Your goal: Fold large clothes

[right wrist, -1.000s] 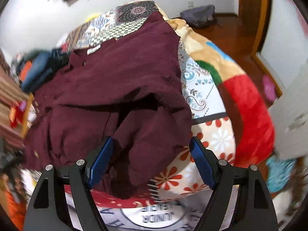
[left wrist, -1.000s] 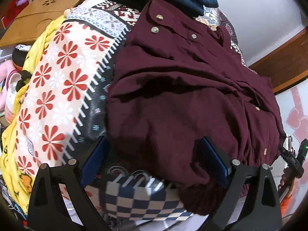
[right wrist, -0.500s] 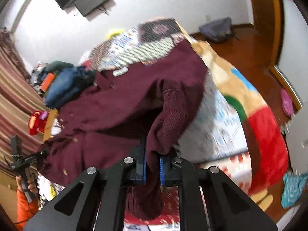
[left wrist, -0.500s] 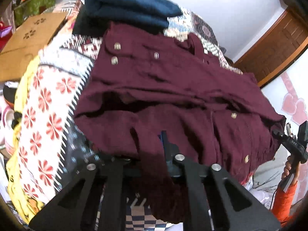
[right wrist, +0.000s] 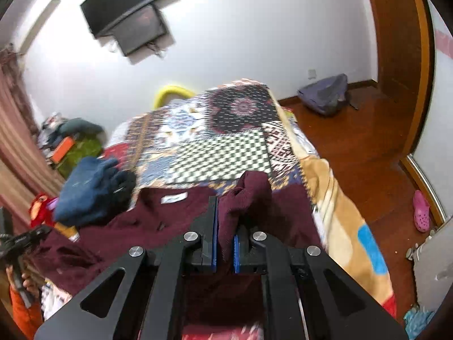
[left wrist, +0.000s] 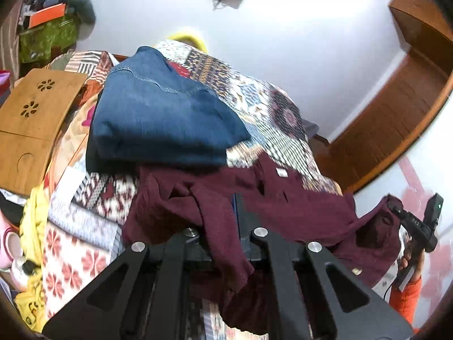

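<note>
A maroon button shirt (left wrist: 297,206) lies spread on the patterned bed quilt (right wrist: 220,153). My left gripper (left wrist: 225,221) is closing tight on a fold of its edge; the cloth drapes over the left finger and hangs below. My right gripper (right wrist: 226,226) is shut on another bunch of the same shirt (right wrist: 113,240), which sticks up between the blue pads (right wrist: 214,243). Both pinched edges are raised above the bed, with the rest of the shirt trailing toward the collar label (right wrist: 174,198). In the left wrist view the right gripper (left wrist: 419,226) shows at the far right, in a hand with an orange sleeve.
Folded blue jeans (left wrist: 158,119) sit on the quilt just beyond the shirt. A wooden lap table (left wrist: 34,119) and clutter stand to the left of the bed. To the right are wooden floor, a grey backpack (right wrist: 325,96) and a pink shoe (right wrist: 421,211).
Both grippers went from wide open around the shirt's near edge to shut on it. They then rose and moved forward over the bed, carrying the edge toward the collar.
</note>
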`<state>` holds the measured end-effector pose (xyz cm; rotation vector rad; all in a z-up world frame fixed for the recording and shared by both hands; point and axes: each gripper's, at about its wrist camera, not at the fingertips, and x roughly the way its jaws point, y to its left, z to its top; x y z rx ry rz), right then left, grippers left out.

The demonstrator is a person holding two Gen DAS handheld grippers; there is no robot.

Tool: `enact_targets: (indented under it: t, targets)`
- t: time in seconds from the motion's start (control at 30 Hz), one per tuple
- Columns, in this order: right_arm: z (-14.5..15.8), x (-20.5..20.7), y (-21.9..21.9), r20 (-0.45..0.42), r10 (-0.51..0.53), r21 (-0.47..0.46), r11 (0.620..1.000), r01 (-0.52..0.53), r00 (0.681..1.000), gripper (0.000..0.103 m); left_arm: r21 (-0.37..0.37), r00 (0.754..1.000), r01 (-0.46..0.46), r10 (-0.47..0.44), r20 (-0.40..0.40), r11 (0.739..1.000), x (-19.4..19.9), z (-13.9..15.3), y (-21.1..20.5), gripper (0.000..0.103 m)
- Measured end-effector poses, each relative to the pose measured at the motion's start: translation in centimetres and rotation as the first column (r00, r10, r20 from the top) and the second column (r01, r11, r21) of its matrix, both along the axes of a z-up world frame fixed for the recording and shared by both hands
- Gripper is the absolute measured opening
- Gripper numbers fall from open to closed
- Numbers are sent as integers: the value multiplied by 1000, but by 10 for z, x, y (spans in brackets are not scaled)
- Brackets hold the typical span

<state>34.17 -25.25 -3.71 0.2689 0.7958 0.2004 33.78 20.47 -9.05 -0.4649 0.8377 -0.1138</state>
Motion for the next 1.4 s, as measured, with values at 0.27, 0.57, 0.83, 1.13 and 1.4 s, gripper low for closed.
enact_targets:
  t: [0.27, 0.57, 0.83, 1.13, 1.4]
  targets:
    - [-83, 80, -2, -217, -56, -97, 995, 36, 975, 7, 84, 986, -70, 81, -144, 994, 84, -71, 7, 9]
    - [-76, 81, 1, -300, -40, -141, 990, -3, 953, 20, 237, 974, 11, 44, -224, 971, 101, -100, -11, 15]
    - [-13, 53, 19, -128, -51, -272, 962, 15, 990, 71, 165, 985, 55, -27, -168, 985, 75, -42, -18, 35]
    - [3, 19, 52, -106, 79, -245, 964, -103, 991, 79, 149, 994, 56, -42, -99, 987, 55, -10, -34, 68]
    - [-29, 2, 90, -179, 166, -250, 946, -208, 970, 79, 225, 992, 96, -75, -101, 970, 36, -18, -49, 77]
